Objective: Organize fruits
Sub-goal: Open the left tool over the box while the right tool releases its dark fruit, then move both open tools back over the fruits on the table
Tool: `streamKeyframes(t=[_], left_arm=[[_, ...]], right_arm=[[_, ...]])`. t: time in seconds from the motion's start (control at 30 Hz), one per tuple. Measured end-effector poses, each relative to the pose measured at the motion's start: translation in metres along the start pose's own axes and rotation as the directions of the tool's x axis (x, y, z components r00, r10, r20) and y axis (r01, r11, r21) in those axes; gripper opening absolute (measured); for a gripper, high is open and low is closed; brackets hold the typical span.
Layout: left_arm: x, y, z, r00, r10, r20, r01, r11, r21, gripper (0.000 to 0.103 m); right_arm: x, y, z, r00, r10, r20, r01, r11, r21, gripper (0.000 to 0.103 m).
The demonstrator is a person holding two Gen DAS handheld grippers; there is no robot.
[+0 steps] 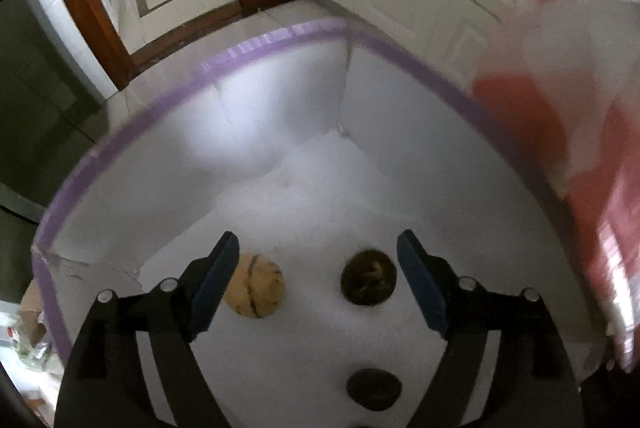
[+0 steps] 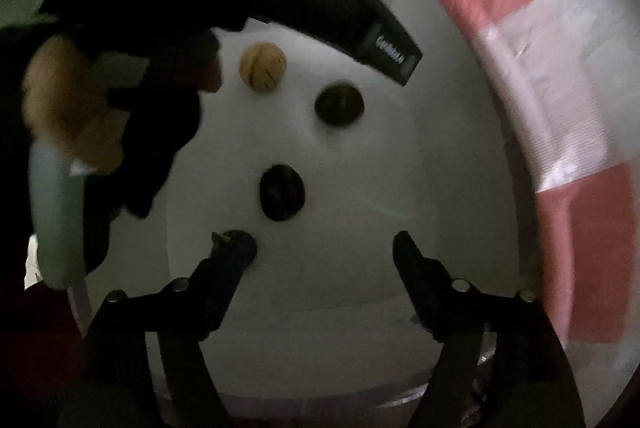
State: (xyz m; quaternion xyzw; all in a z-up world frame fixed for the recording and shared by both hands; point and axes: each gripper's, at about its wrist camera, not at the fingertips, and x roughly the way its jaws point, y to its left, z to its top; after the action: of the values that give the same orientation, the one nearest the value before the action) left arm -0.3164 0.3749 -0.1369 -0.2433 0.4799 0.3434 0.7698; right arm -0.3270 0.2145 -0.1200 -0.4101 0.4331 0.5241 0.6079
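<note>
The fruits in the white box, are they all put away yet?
Three fruits already lie inside the foam box: a tan fruit and two dark fruits. A fourth dark piece sits by the right gripper. Both grippers, left too, are open and holding nothing. How many remain outside, I cannot see.

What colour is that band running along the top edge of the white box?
Pale purple. The rim band of the white box shows best in the left wrist view.
</note>
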Motion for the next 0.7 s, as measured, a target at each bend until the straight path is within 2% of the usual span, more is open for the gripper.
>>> streamKeyframes(t=[0.1,0.17,0.2,0.23,0.27,0.33,0.37,0.43,0.47,0.53,0.6,0.63,0.7], left_arm=[[-0.028,0.005,0.007,0.993,0.065,0.102,-0.062,0.997,-0.039,0.083],[-0.056,0.007,0.016,0.969,0.13,0.209,-0.118,0.991,-0.068,0.09],[-0.071,0.007,0.02,0.952,0.156,0.265,-0.14,0.987,-0.08,0.095],[-0.093,0.005,0.024,0.922,0.18,0.341,-0.158,0.983,-0.092,0.098],[-0.106,0.002,0.024,0.904,0.184,0.385,-0.16,0.983,-0.094,0.099],[-0.137,-0.009,0.027,0.857,0.173,0.486,-0.153,0.985,-0.081,0.101],[-0.156,-0.021,0.026,0.822,0.155,0.547,-0.147,0.987,-0.058,0.101],[-0.19,-0.048,0.023,0.767,0.09,0.635,-0.129,0.992,0.016,0.101],[-0.2,-0.061,0.023,0.754,0.05,0.655,-0.114,0.992,0.055,0.101],[-0.224,-0.097,0.022,0.74,-0.078,0.668,-0.051,0.984,0.172,0.101],[-0.24,-0.131,0.022,0.732,-0.189,0.655,0.012,0.964,0.265,0.101],[-0.244,-0.147,0.021,0.731,-0.228,0.643,0.036,0.954,0.296,0.101],[-0.252,-0.194,0.026,0.739,-0.348,0.577,0.127,0.913,0.388,0.101]], right_arm=[[-0.033,0.005,-0.004,0.994,0.043,0.101,-0.04,0.999,-0.032,0.075],[-0.059,0.003,-0.007,0.981,0.087,0.175,-0.081,0.996,-0.039,0.075],[-0.074,-0.001,-0.007,0.971,0.106,0.216,-0.101,0.994,-0.036,0.075],[-0.095,-0.006,-0.01,0.952,0.128,0.277,-0.125,0.992,-0.027,0.076],[-0.107,-0.008,-0.011,0.941,0.135,0.312,-0.136,0.991,-0.019,0.077],[-0.148,-0.021,-0.021,0.899,0.124,0.42,-0.142,0.99,0.012,0.082],[-0.163,-0.03,-0.028,0.882,0.11,0.458,-0.137,0.99,0.026,0.083],[-0.196,-0.049,-0.046,0.842,0.05,0.537,-0.112,0.99,0.083,0.087],[-0.205,-0.056,-0.053,0.828,0.022,0.56,-0.101,0.989,0.111,0.087],[-0.228,-0.08,-0.078,0.794,-0.062,0.605,-0.073,0.978,0.197,0.087],[-0.245,-0.106,-0.103,0.773,-0.149,0.617,-0.041,0.958,0.283,0.087],[-0.255,-0.124,-0.121,0.757,-0.209,0.619,-0.027,0.937,0.349,0.087],[-0.259,-0.158,-0.148,0.732,-0.303,0.61,-0.007,0.892,0.452,0.087]])
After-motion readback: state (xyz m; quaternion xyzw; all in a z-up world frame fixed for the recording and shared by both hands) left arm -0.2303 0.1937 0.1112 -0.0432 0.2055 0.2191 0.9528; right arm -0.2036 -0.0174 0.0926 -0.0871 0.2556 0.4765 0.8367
